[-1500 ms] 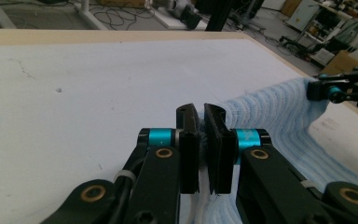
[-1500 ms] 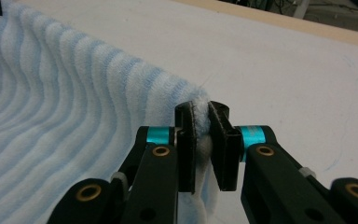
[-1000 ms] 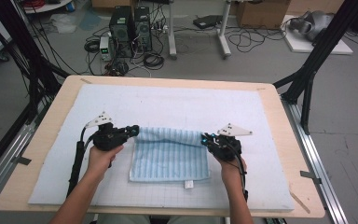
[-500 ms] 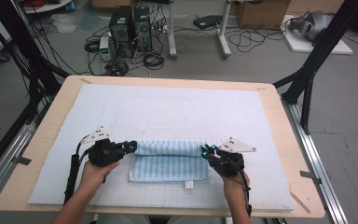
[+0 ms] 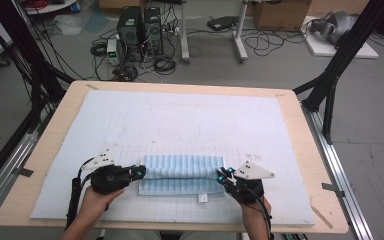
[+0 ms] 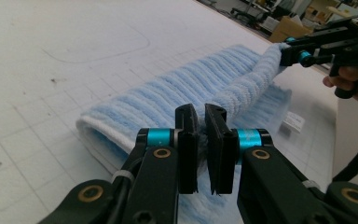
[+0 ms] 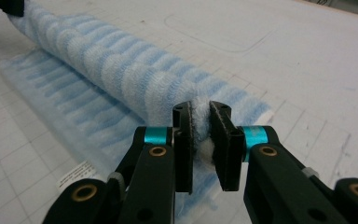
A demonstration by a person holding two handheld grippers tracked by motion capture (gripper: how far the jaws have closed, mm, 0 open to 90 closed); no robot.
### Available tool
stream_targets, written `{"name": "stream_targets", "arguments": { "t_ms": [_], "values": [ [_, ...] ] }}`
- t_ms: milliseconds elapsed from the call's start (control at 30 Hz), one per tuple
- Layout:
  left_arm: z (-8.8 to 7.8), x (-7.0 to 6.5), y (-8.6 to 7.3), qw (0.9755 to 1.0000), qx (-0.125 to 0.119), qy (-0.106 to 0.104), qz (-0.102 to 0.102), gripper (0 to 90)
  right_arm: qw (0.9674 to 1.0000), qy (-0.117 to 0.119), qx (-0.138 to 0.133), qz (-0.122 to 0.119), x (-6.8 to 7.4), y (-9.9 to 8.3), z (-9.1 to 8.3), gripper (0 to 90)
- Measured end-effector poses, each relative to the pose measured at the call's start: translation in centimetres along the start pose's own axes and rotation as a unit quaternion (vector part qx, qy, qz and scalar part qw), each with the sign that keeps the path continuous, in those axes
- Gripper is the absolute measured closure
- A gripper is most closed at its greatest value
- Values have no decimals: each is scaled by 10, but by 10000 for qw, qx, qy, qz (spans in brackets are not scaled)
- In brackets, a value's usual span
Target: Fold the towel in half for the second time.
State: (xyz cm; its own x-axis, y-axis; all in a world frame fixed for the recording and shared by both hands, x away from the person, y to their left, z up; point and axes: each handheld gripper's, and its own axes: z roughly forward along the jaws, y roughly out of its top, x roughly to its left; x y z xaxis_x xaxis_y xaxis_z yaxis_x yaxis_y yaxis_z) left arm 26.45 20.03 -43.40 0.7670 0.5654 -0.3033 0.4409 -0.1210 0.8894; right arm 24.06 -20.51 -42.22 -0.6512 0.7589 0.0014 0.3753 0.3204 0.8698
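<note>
Lying near the front of the bench (image 5: 55,130): blue-and-white striped ribbed towel (image 5: 180,167), half folded, upper layer pinched at each end by nearly closed left gripper (image 5: 141,171) and right gripper (image 5: 221,176) fingers.

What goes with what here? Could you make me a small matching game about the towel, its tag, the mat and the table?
Things:
1. towel
2. tag
3. mat
4. table

Descriptions:
A. bare wood rim
B. blue striped, gripped at both ends
C. pale sheet with a faint grid
D. small, white, at the near edge

Pairs: 1-B, 2-D, 3-C, 4-A
</note>
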Motion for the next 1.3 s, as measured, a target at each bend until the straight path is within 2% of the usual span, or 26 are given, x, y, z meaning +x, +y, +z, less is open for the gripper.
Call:
{"name": "stream_targets", "arguments": {
  "t_ms": [67,133,233,300,367,433,467,500,633,700,767,933,1000,1100,1233,1300],
  "values": [
    [-1,-2,-3,10000,53,-20,42,827,10000,22,39,37,2,-5,-1,789],
    [-2,-2,-7,9999,112,-79,60,818,9999,-20,124,-49,3,-7,-1,772],
    [-3,-4,-11,9996,120,-268,5,718,9998,-64,167,-92,5,-9,-5,718],
    [-5,-4,-11,9994,75,-329,-12,620,9998,-189,73,34,4,-9,-8,593],
    [-6,-2,-8,9996,-41,-288,-46,552,9994,-236,-120,235,0,-8,-12,527],
    [-8,1,-4,9996,-163,-196,-93,550,9983,-232,-350,410,-3,-5,-13,517],
    [-8,3,-2,9996,-210,-131,-111,549,9981,-283,-375,394,-4,-2,-13,518],
    [-8,5,-1,9994,-280,-82,-174,550,9983,-340,-320,346,-4,1,-10,526],
    [-5,11,3,9990,-372,160,-196,585,9991,-389,-70,164,0,8,5,579],
    [-2,12,2,9989,-322,292,-182,607,9993,-345,88,58,3,9,13,603],
    [4,12,1,9991,-199,334,-139,645,9990,-332,288,-44,6,7,19,622],
    [10,13,0,9987,-129,478,-133,640,9941,-159,984,-418,13,-6,27,607],
    [11,13,0,9986,-89,491,-143,638,9941,-115,980,-444,13,-8,24,606],
    [13,14,-1,9985,-46,534,-139,638,9950,14,933,-354,10,-11,20,552],
    [15,16,1,9984,-73,543,-146,641,9989,162,432,-50,3,-7,13,535],
    [18,17,2,9985,-53,521,-130,659,9995,171,233,149,-3,-2,15,549]
  ]
}}
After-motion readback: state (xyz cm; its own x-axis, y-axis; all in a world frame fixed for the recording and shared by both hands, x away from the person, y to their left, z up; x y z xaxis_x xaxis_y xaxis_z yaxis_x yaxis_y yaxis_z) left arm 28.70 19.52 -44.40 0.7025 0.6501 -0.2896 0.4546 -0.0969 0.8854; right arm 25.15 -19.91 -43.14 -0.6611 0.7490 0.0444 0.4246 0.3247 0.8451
